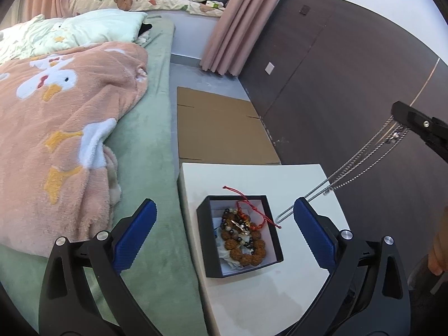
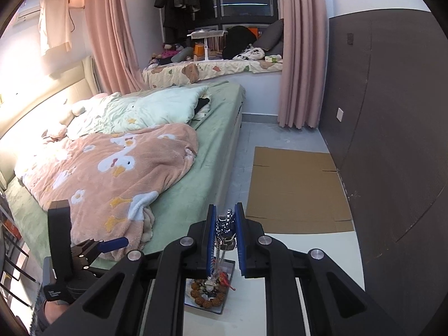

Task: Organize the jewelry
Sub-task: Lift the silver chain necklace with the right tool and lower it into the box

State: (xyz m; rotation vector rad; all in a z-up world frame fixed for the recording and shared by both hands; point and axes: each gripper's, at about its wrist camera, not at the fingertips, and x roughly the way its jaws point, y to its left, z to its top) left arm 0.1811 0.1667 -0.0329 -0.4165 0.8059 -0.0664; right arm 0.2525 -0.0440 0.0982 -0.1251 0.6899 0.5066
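A black box (image 1: 205, 215) with a white lining sits on a white table (image 1: 252, 176). It holds a brown bead bracelet (image 1: 246, 247), dark beads and a red cord (image 1: 252, 210) that trails over its right rim. My left gripper (image 1: 224, 224) is open above the box, its blue pads on either side. My right gripper (image 2: 226, 221) is shut on a silver chain (image 2: 225, 225). In the left wrist view the right gripper (image 1: 403, 120) is high at the right and the chain (image 1: 350, 168) hangs down to the table beside the box. The box also shows in the right wrist view (image 2: 208, 291).
A bed with a green sheet (image 1: 156, 140) and a pink duck blanket (image 1: 70, 117) runs along the table's left edge. Flat cardboard (image 1: 221, 126) lies on the floor beyond the table. A dark wall panel (image 1: 336, 70) stands at the right.
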